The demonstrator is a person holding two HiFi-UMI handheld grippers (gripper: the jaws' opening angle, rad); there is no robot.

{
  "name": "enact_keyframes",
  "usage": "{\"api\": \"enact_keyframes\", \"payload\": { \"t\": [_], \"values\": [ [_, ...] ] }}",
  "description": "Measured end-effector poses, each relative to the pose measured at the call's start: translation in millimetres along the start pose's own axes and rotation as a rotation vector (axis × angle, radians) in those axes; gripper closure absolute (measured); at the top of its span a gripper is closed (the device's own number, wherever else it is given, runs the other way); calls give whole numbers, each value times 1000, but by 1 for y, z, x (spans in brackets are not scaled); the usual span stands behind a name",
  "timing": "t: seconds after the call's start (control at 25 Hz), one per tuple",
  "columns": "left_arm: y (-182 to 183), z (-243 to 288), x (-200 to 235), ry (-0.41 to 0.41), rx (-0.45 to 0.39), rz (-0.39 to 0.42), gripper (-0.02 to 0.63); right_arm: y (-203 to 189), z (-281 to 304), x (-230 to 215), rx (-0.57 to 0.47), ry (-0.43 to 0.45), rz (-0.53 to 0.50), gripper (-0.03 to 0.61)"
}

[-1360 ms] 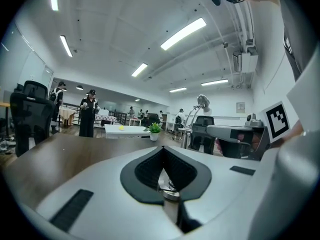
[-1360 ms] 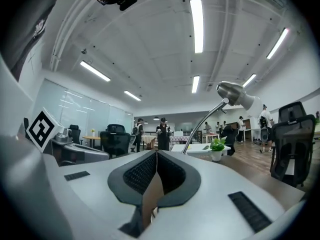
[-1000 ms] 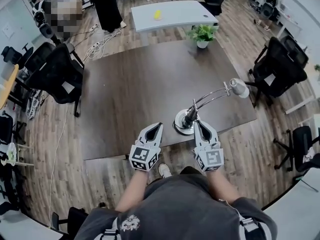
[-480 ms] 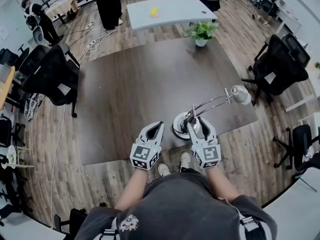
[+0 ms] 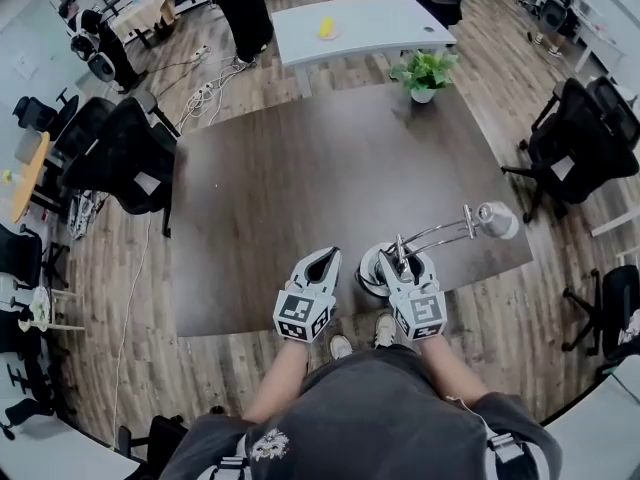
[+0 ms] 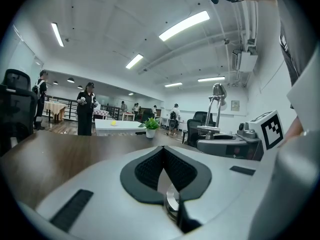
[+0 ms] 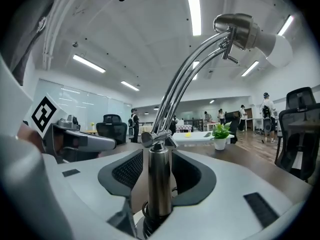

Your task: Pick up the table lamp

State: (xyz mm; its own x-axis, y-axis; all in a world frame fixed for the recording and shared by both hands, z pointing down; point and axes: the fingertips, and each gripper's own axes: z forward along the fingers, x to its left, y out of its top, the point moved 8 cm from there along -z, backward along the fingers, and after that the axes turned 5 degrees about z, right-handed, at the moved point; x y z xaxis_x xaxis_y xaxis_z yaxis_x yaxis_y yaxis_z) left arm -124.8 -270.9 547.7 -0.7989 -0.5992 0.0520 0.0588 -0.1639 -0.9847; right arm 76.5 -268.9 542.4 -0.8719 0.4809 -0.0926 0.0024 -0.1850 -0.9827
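The table lamp [image 5: 440, 234] stands with its round base [image 5: 372, 271] near the front edge of the dark table [image 5: 300, 168]. Its chrome arm curves right to the white-tipped head [image 5: 497, 220]. My right gripper [image 5: 400, 262] straddles the lamp's upright stem [image 7: 160, 184]. Its jaws are opening, and a gap shows on each side of the stem. The lamp head [image 7: 250, 31] arches overhead in the right gripper view. Left of the base, my left gripper [image 5: 322, 260] hovers low over the table, jaws closed tip to tip [image 6: 162, 151] on nothing. The lamp [image 6: 217, 114] shows to its right.
A potted plant [image 5: 425, 71] stands at the table's far edge, with a white table [image 5: 360, 23] behind it. Black office chairs flank the table on the left [image 5: 125, 153] and right [image 5: 580, 138]. People stand far off by the back wall.
The right jaws, closed on the lamp's stem a second ago, have spread apart around it. Both hands have shifted a little over the table's front edge.
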Motion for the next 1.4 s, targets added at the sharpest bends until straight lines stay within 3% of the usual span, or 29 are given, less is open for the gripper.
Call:
{"api": "enact_keyframes", "payload": {
  "t": [0.72, 0.92, 1.2, 1.4],
  "values": [
    [-4, 8, 21, 64, 22, -25, 606, 2, 46, 4, -22, 163, 18, 388],
    [-2, 11, 25, 70, 19, -22, 606, 3, 53, 2, -29, 170, 24, 391],
    [-3, 14, 24, 67, 22, -21, 606, 3, 54, -3, -37, 148, 14, 508],
    [-1, 15, 25, 67, 18, -21, 606, 3, 54, -2, -31, 126, -7, 548]
  ]
}}
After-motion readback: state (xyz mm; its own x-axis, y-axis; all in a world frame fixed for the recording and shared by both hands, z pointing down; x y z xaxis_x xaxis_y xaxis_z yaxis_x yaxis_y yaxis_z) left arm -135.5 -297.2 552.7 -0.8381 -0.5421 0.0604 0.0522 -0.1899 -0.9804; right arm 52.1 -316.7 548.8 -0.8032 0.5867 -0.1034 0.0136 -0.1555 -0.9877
